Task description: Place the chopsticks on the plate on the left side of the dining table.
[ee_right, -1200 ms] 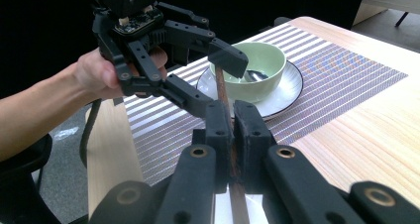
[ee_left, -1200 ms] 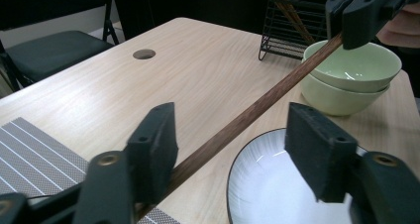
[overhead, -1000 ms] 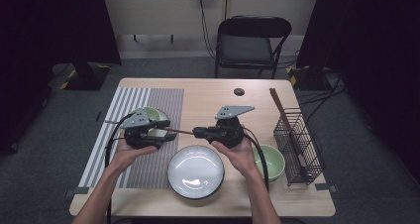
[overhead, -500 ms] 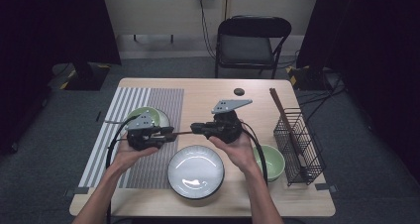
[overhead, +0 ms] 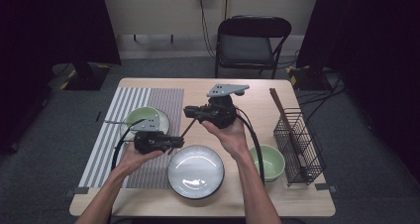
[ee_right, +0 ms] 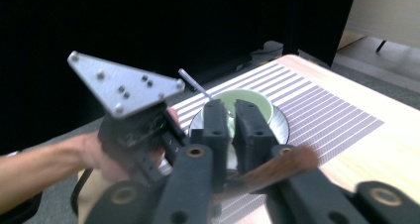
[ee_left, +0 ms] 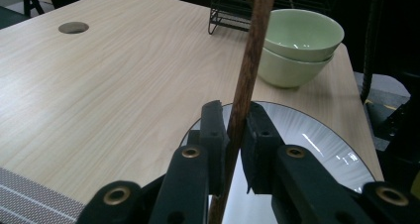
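Handover of a thin dark-brown wooden stick (overhead: pixel 188 129), probably a chopstick, between the two tongs, above the wooden table (overhead: pixel 247 87). The stick slants in the air from the left gripper (overhead: pixel 174 142) up toward the right gripper (overhead: pixel 190 112), over the gap between the striped grey-and-white placemat (overhead: pixel 119 105) and the round white plate with a dark rim (overhead: pixel 195 171).

Left gripper: jaws have just been closing, and in the left gripper view the pads sit pinched on the stick (ee_left: pixel 246 80), which runs up between them. Likely it takes the lower end so that the stick has a second hold before the other side lets go.

Right gripper (ee_right: pixel 233 115): jaws have just eased apart a little. Its own view shows them near together with a narrow gap at the tips, and the blurred brown stick (ee_right: pixel 277 168) crosses low, at the jaw bases. Cannot tell whether the pads press on it.

Light-green bowl on a small plate (overhead: pixel 146 118) sits on the placemat behind the left hand (overhead: pixel 131 158). Two stacked pale-green bowls (ee_left: pixel 297 45) stand beside the black wire basket (overhead: pixel 297 144), which holds another brown stick, so that is probably where this one belongs.
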The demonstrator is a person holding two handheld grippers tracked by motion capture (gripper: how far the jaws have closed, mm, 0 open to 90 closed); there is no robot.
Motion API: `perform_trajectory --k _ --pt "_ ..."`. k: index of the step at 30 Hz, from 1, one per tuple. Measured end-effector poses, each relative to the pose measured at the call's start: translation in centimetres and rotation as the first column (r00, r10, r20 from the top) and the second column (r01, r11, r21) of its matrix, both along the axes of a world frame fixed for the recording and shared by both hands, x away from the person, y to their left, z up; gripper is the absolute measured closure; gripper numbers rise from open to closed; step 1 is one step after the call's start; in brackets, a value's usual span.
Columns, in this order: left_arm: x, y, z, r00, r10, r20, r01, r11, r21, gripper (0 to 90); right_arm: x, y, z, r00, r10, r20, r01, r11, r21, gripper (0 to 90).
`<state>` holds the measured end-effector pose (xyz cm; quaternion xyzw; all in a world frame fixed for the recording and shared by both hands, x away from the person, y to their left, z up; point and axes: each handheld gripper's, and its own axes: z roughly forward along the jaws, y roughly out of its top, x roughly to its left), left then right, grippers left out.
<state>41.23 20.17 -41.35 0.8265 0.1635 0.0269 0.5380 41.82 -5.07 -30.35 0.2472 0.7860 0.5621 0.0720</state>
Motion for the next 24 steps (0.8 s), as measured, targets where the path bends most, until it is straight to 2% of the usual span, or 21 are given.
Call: perform_trajectory --k 2,4,6,7,9,11,13,15,18,20,24 --pt "-0.1 -0.2 0.1 0.9999 -0.013 0.006 0.013 0.9999 -0.001 83.2 0.2 0.1 0.0 0.9999 -0.009 0.006 0.009 1.0 0.011 76.4" --pt "-0.3 -0.4 0.2 0.9996 -0.028 -0.005 0.028 0.9994 -0.02 84.4 0.4 0.0 0.0 0.9995 -0.027 0.017 0.027 0.999 0.021 69.6" --pt "-0.4 -0.6 0.3 0.9989 -0.047 -0.007 0.047 0.9987 -0.022 84.4 0.6 0.0 -0.1 0.9992 -0.028 0.027 0.027 0.999 0.036 59.5" --pt "-0.4 -0.6 0.3 0.9989 -0.046 -0.01 0.045 0.9986 -0.026 84.4 0.7 -0.1 -0.1 0.9991 -0.028 0.03 0.027 0.999 0.041 58.2" --pt "-0.4 -0.5 0.4 0.999 -0.043 -0.015 0.042 0.9981 -0.044 84.5 0.6 -0.1 -0.3 0.9989 -0.033 0.033 0.031 0.998 0.049 54.4" --pt "-0.2 -0.1 0.6 0.9989 -0.038 -0.027 0.035 0.995 -0.093 84.4 0.5 -0.2 -0.6 0.9989 -0.038 0.029 0.036 0.998 0.059 53.0" --pt "-0.1 0.3 0.8 0.9992 -0.015 -0.038 0.01 0.9916 -0.129 84.4 0.3 -0.3 -1.1 0.9989 -0.04 0.022 0.039 0.997 0.066 53.5" --pt "0.0 0.8 0.9 0.999 0.011 -0.044 -0.018 0.9882 -0.152 84.4 0.1 -0.3 -1.6 0.9993 -0.036 0.013 0.035 0.996 0.081 59.3" --pt "0.2 1.1 1.0 0.9977 0.025 -0.063 -0.036 0.9813 -0.189 84.4 -0.1 0.2 -2.4 0.9995 -0.027 0.017 0.026 0.997 0.072 64.8" --pt "0.1 1.1 1.0 0.9972 0.04 -0.063 -0.051 0.9816 -0.184 84.4 0.1 0.6 -2.7 0.9997 -0.023 0.005 0.022 0.997 0.073 66.2" --pt "0.0 0.7 0.8 0.9971 0.045 -0.062 -0.055 0.985 -0.163 84.4 0.1 1.5 -3.0 1.0 -0.009 0.002 0.008 0.996 0.091 74.9"
